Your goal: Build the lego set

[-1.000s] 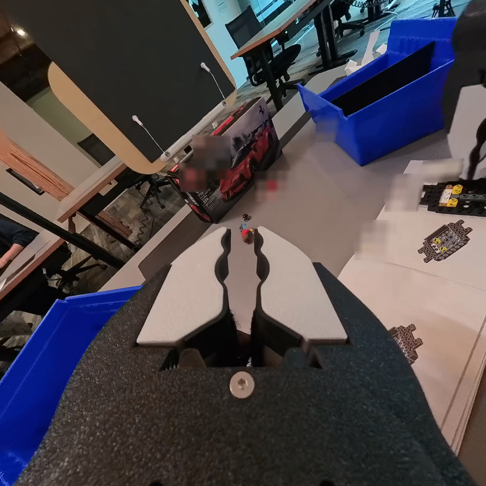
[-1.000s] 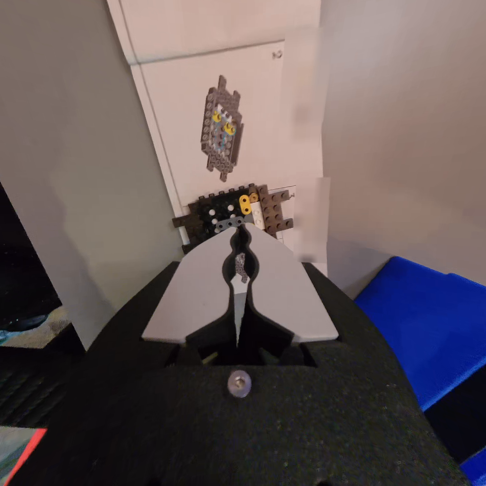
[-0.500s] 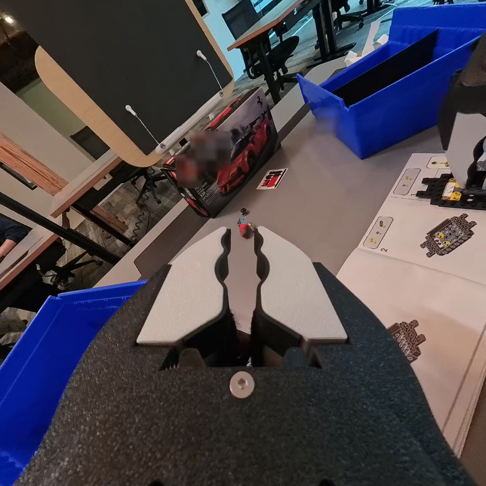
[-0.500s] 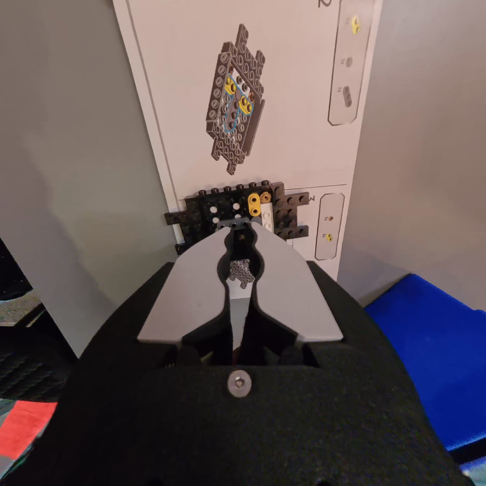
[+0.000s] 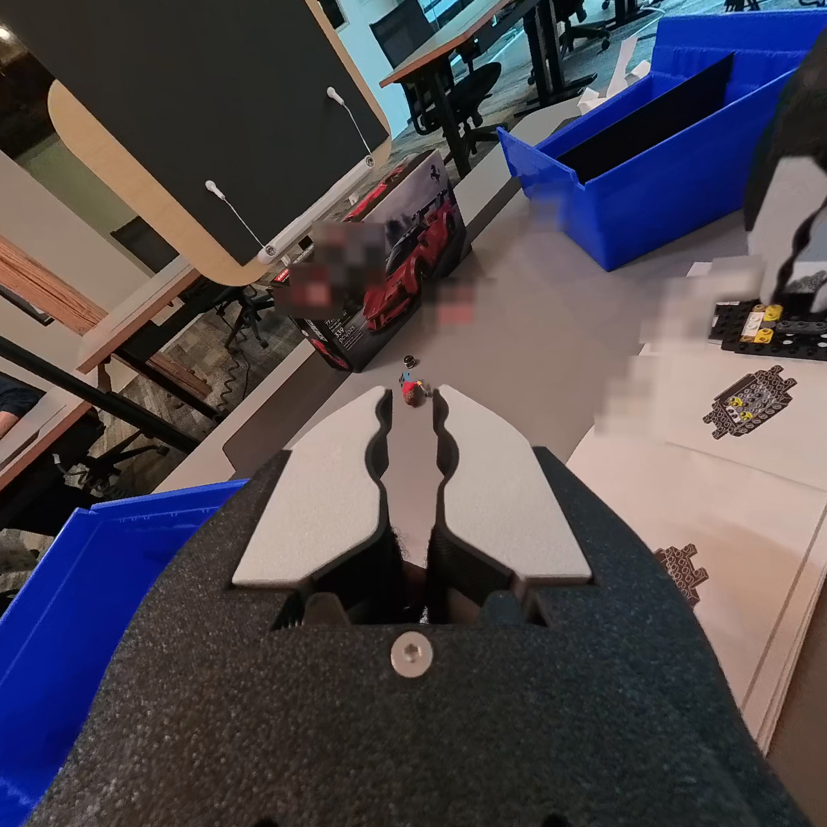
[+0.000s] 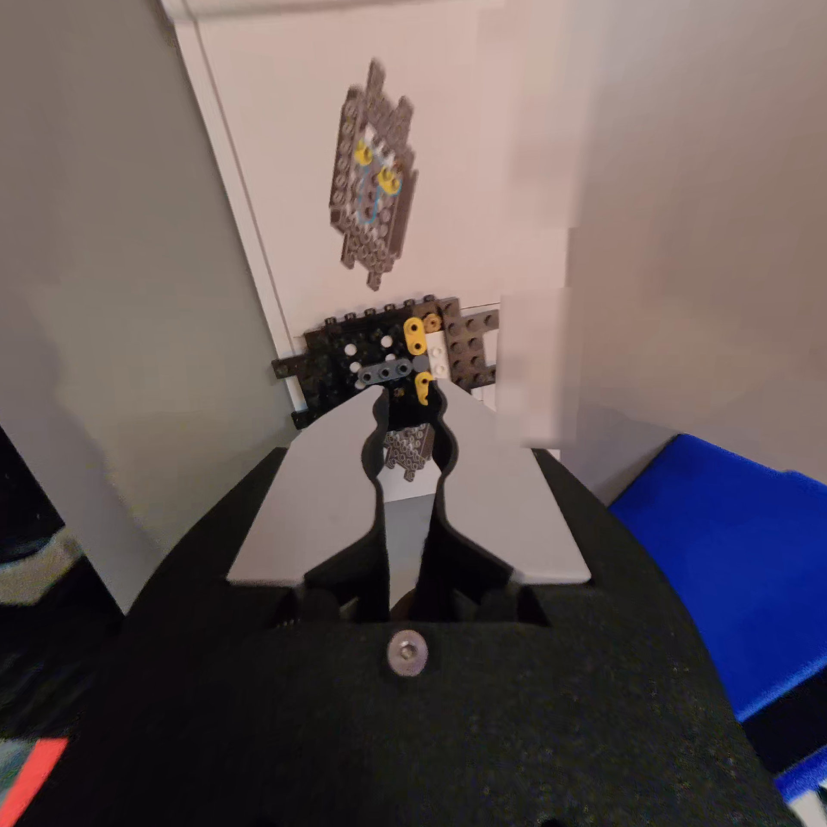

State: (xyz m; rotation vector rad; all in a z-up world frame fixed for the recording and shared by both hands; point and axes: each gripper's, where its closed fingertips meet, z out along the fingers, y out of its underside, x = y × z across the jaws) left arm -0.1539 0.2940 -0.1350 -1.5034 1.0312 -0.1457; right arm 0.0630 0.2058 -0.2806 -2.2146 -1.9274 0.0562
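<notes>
Landmark: brick assembly (image 6: pixel 385 358), a black studded plate with yellow, grey and white pieces, flat on the open instruction booklet (image 6: pixel 447 134).
Left gripper (image 5: pixel 412 394): jaws narrowly parted, nothing between the pads; poised over the grey table (image 5: pixel 514 358), well apart from the assembly.
Nearest to left gripper: small red-and-blue toy piece (image 5: pixel 409 391) on the table just past the fingertips, not touched; small dark round piece (image 5: pixel 409 360) just beyond it.
Right gripper (image 6: pixel 409 396): jaws narrowly parted, tips directly over the near edge of the assembly; nothing clamped; contact with the plate not determinable.
At right fingertips: yellow pieces (image 6: pixel 423 387) and grey three-hole beam (image 6: pixel 385 372), seated on the plate.
Beyond the assembly: blue bin (image 5: pixel 662 179) with a dark divider; printed toy box (image 5: pixel 394 268) toward the left gripper's side.
Handling, judged: rigid moulded plastic, light, smooth and liable to slide on paper; pressed-on pieces likely to pop off under side load.
Hold point, judged: opposite long edges of the black plate, clear of the small yellow and grey pieces.
</notes>
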